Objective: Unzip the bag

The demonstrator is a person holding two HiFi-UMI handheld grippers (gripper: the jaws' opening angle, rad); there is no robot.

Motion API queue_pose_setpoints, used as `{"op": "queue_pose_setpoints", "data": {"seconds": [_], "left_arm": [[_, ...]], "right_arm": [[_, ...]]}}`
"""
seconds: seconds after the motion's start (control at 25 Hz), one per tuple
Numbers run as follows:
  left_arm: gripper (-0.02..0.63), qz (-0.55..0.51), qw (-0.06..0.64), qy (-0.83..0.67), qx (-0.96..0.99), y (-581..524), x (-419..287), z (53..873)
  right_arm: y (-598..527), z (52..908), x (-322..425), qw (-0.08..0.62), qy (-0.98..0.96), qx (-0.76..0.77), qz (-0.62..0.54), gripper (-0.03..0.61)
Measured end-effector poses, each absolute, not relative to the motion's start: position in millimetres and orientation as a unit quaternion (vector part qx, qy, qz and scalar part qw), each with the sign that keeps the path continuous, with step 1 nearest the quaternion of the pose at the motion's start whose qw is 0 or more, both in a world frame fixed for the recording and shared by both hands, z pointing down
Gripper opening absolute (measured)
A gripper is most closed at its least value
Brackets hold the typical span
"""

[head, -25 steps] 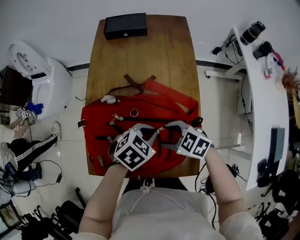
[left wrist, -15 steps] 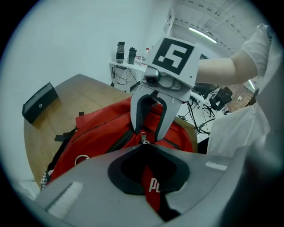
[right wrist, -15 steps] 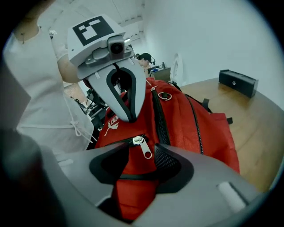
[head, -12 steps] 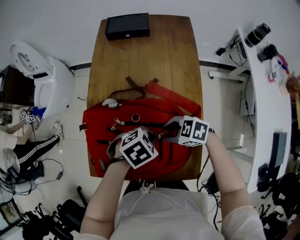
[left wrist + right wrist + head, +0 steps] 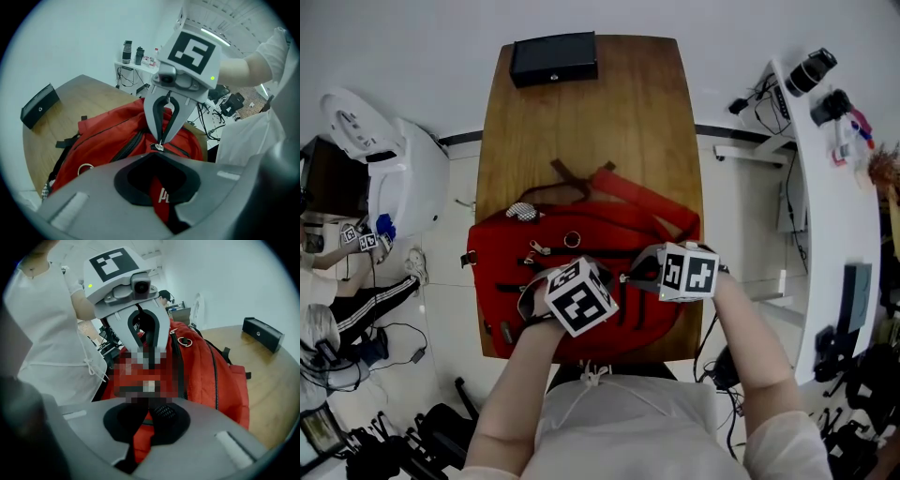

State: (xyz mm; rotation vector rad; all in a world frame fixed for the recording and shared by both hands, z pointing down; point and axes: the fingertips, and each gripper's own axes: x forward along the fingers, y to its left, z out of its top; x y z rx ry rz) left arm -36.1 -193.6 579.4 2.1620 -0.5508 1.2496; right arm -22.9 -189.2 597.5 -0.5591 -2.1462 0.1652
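Observation:
A red backpack point(image 5: 581, 246) lies flat on the near end of the wooden table point(image 5: 581, 122). Its black zip runs across the top point(image 5: 126, 145). In the left gripper view my right gripper point(image 5: 160, 143) faces the camera, its two fingers pinched together on the small metal zipper pull point(image 5: 159, 147). In the head view the right gripper point(image 5: 636, 274) sits over the bag's right half. The left gripper point(image 5: 149, 353) stands opposite, fingers drawn together down on the bag; a mosaic patch hides its tips. A red tab of the bag point(image 5: 159, 206) shows between its own jaws.
A black box point(image 5: 553, 58) sits at the table's far end. A white desk with cameras and cables point(image 5: 830, 187) stands to the right, a white machine point(image 5: 384, 169) to the left. Bag straps point(image 5: 637, 192) trail toward the table's middle.
The right gripper's jaws, wide a second ago, have shut on the zipper pull. Both grippers have drawn a little closer together over the bag.

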Motion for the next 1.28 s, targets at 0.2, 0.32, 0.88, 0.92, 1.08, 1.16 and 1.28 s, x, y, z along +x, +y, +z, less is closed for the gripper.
{"op": "queue_pose_setpoints", "data": {"seconds": [0.2,0.32,0.88,0.92,1.08,1.16,1.28], "left_arm": [[0.006,0.477,0.286,-0.196,0.808,-192,-33,581],[0.006,0.477,0.276,-0.191,0.812,-193,-27,581],[0.006,0.518,0.269,-0.17,0.794,-194,-31,594],[0.006,0.507,0.259,-0.174,0.804,-199,-28,602],[0.006,0.471,0.252,-0.179,0.826,-211,-20,624],[0.006,0.47,0.259,-0.185,0.823,-211,-22,613],[0.006,0.486,0.286,-0.198,0.802,-205,-32,592]], "right_arm": [[-187,589,-18,0.476,-0.859,-0.19,-0.008,0.012],[-185,585,-17,0.494,-0.853,-0.161,-0.05,0.012],[-152,585,-7,0.531,-0.839,-0.084,-0.084,0.012],[-149,586,-6,0.53,-0.84,-0.083,-0.08,0.012],[-134,590,-2,0.53,-0.842,-0.08,-0.061,0.012],[-125,593,0,0.532,-0.841,-0.085,-0.047,0.012],[-113,596,1,0.534,-0.841,-0.092,-0.019,0.012]]}}
